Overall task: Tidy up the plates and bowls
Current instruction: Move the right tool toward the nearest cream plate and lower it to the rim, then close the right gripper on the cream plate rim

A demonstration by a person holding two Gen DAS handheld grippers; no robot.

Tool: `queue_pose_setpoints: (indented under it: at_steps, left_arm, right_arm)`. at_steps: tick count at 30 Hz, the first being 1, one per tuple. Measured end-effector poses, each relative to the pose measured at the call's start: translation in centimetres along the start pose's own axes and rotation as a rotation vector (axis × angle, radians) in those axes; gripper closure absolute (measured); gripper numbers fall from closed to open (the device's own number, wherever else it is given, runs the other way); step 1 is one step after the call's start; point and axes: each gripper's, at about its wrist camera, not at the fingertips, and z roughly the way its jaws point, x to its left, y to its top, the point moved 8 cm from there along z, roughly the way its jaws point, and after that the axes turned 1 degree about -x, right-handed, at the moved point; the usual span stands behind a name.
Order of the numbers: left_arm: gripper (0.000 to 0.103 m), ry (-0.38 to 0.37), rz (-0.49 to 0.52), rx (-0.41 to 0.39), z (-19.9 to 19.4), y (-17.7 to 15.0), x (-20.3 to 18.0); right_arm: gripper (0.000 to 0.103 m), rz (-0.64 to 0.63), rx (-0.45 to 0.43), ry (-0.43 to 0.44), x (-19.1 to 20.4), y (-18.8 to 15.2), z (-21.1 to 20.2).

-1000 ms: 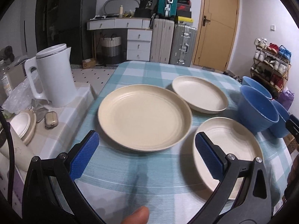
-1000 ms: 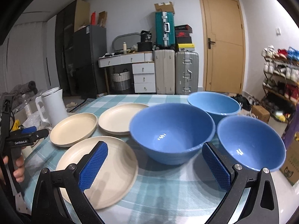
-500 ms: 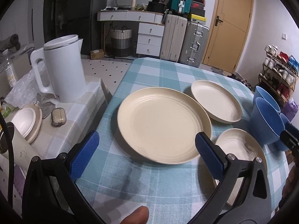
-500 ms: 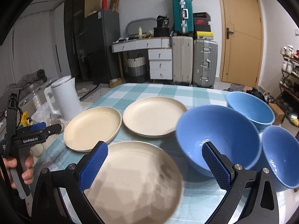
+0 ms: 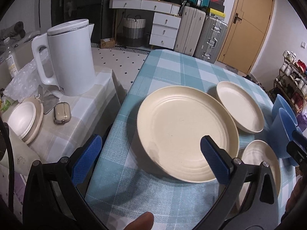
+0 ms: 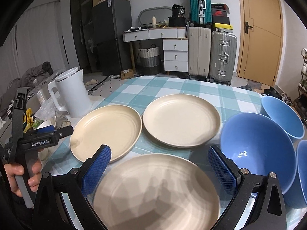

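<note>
Three cream plates lie on the teal checked table (image 5: 172,67): a large one (image 5: 186,134) just ahead of my left gripper (image 5: 149,153), a far one (image 5: 239,107) and a near-right one (image 5: 259,164). The left gripper is open and holds nothing; its left finger hangs over the table's left edge. My right gripper (image 6: 159,161) is open, low over the nearest plate (image 6: 155,187). Beyond it lie the left plate (image 6: 107,130) and the far plate (image 6: 180,120). Three blue bowls stand to the right: a middle bowl (image 6: 257,145), a far bowl (image 6: 282,117) and one cut off by the frame edge (image 6: 303,168).
A white kettle (image 5: 71,57), stacked small dishes (image 5: 23,118) and an earbuds case (image 5: 62,113) sit on a lower side table left of the main table. A hand (image 6: 25,174) grips the left gripper's handle. Suitcases (image 6: 211,53) and drawers stand by the far wall.
Both views have swung left. The left gripper now straddles the table's left edge by the large plate. The right gripper has shifted from the middle bowl to the nearest plate.
</note>
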Motion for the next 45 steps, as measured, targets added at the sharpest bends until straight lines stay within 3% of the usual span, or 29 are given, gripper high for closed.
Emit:
queue_pose_setpoints:
  at_steps: [19,30,39,41,45]
  left_arm:
    - [0.0,0.032,0.009,0.089,3.8,-0.2,1.5]
    - [0.001,0.038,0.011,0.139,5.4,-0.2,1.6]
    - [0.034,0.0,0.018,0.173,6.6,-0.3,0.9]
    - [0.037,0.0,0.022,0.171,6.6,-0.3,0.8]
    - [0.049,-0.018,0.025,0.172,6.7,-0.3,0.5]
  right_arm:
    - [0.001,-0.016,0.095,0.025,1.8,0.9,6.9]
    - [0.009,-0.028,0.179,0.088,3.5,0.2,10.4]
    - [0.025,0.024,0.274,0.14,4.1,-1.2,13.5]
    - [0.028,0.035,0.286,0.151,4.2,-1.2,14.0]
    - [0.04,0.028,0.304,0.143,4.5,-1.4,14.9]
